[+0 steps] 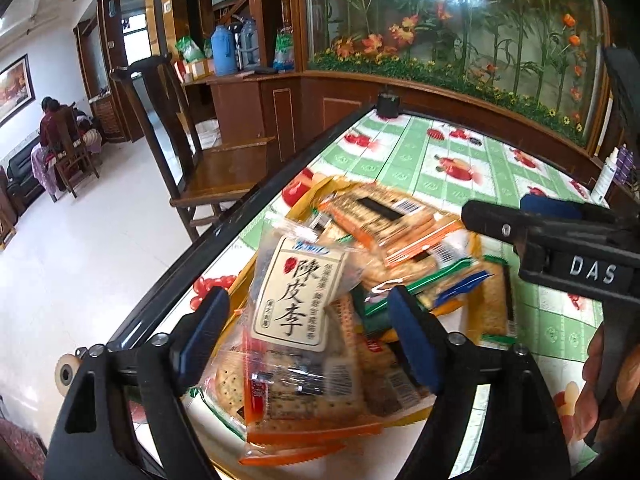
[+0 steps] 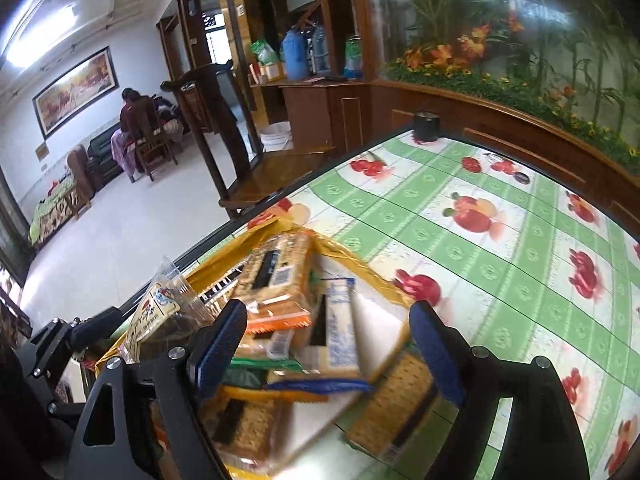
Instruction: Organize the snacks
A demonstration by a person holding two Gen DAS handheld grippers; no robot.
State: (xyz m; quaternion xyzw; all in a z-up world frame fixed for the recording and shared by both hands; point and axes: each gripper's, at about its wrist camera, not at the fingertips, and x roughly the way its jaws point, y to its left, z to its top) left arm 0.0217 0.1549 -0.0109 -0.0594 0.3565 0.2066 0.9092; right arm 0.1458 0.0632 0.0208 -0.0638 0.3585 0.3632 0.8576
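While crinkly plastic cracker packets (image 1: 404,232) pile on the gold-rimmed tray (image 2: 352,256), the left gripper (image 1: 308,324) and right gripper (image 2: 328,340) both hang released, blue pads apart.

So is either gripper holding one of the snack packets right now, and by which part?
Nothing is held. The left gripper and right gripper are both open above the snack pile.
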